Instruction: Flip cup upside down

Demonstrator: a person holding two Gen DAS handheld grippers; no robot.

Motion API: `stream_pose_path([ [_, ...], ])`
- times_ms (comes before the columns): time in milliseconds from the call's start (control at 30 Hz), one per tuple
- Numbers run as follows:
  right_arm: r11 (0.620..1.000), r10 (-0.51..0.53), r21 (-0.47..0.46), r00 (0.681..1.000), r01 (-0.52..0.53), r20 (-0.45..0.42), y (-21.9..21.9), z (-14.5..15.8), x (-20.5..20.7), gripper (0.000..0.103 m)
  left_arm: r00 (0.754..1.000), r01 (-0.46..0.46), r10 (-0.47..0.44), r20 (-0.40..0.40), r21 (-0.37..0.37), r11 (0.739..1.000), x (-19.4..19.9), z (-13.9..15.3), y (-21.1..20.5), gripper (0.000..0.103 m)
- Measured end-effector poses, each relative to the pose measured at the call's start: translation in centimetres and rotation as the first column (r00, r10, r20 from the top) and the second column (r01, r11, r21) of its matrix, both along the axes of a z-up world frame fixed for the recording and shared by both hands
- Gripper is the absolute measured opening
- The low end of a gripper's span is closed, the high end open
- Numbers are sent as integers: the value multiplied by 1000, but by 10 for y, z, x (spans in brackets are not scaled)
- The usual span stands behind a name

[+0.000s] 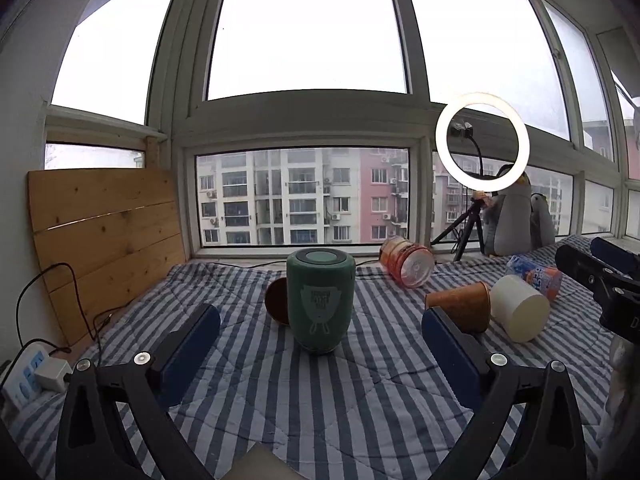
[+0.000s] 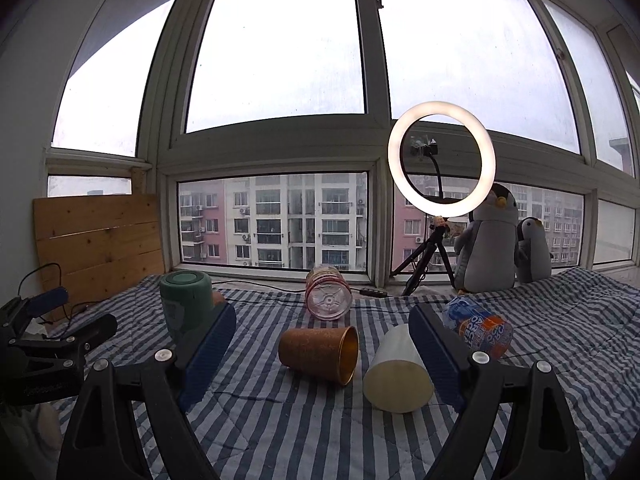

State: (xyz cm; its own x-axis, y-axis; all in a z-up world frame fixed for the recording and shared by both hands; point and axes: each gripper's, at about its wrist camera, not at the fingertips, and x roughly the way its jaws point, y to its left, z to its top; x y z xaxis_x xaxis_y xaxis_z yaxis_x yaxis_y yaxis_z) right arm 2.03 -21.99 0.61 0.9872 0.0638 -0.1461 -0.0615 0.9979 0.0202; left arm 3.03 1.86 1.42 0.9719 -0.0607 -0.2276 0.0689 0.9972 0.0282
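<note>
Straight ahead in left wrist view: green cup (image 1: 321, 300) standing base-up, mouth down on the striped blanket (image 1: 320, 392), centred between the 2 blue pads (image 1: 188, 354) but beyond their tips, no contact. Left gripper (image 1: 320, 344) spread wide, nothing held. Just behind the green cup on its left, a brown cup (image 1: 277, 300) mostly hidden. Off to the right: orange glitter cup (image 1: 460, 306) on its side, white cup (image 1: 520, 307) on its side touching or just beside it, printed cup (image 1: 536, 276) behind those, clear patterned cup (image 1: 406, 262) on its side near the window sill. Right gripper (image 1: 600, 272) at far right edge, well apart from the green cup. Wooden board (image 1: 106, 236) leaning at left wall, power strip (image 1: 30, 376) bottom left, ring light (image 1: 482, 142) on tripod by the window.

Right wrist view: right gripper (image 2: 320, 340) also spread wide, gripping nothing. Orange glitter cup (image 2: 320, 354) and white cup (image 2: 396, 374) both lying between its pads, mouth of the orange one facing right. Printed cup (image 2: 480, 330) partly behind the right pad. Clear patterned cup (image 2: 329, 292) further back, base toward camera. Green cup (image 2: 186, 304) upended at left, partly behind the left pad. Left gripper (image 2: 60, 320) at left edge. 2 penguin plushies (image 2: 490, 240) by the window at right.
</note>
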Motion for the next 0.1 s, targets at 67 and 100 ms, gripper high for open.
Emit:
stream_pose_path([
  [67,1000,1,-3,1000,-1,3,1,0,-1,86,1000,3,-3,4,-1,1000,-1,0,0,102],
  [100,1000,1,-4,1000,-1,5,1,0,-1,86,1000,4,-4,6,-1,1000,-1,0,0,102],
])
